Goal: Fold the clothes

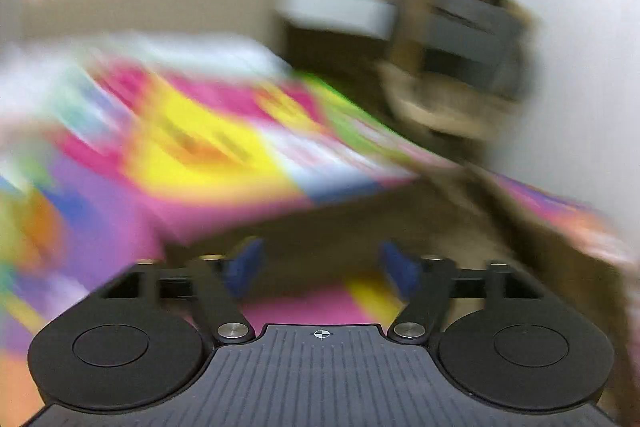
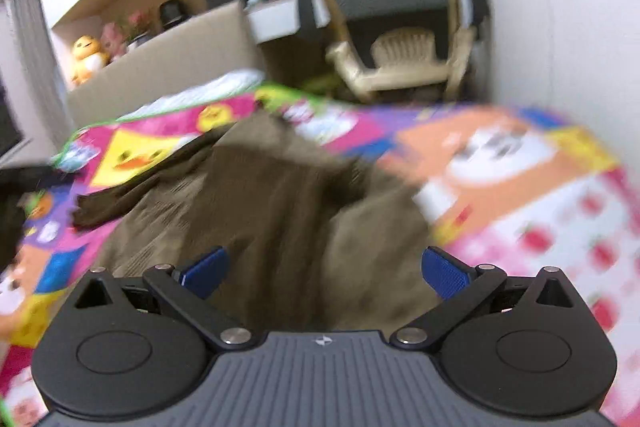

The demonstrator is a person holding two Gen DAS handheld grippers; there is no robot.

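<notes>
A brown garment (image 2: pixel 260 195) lies rumpled on a bright patterned bed cover (image 2: pixel 520 163), with a darker part trailing off to the left. My right gripper (image 2: pixel 324 273) hovers over the garment, open, nothing between its blue pads (image 2: pixel 204 273). In the left wrist view everything is motion-blurred. My left gripper (image 1: pixel 322 267) is open there too, blue pads (image 1: pixel 244 265) apart and empty, above the edge of the brown garment (image 1: pixel 360 227) where it meets the colourful cover (image 1: pixel 200 147).
A beige plastic chair (image 2: pixel 400 63) stands beyond the bed by the white wall. A cardboard box (image 2: pixel 168 67) and a yellow plush toy (image 2: pixel 88 55) sit at the back left. White bedding (image 2: pixel 200 95) lies at the bed's far end. Another dark gripper body (image 2: pixel 16 195) shows at the left edge.
</notes>
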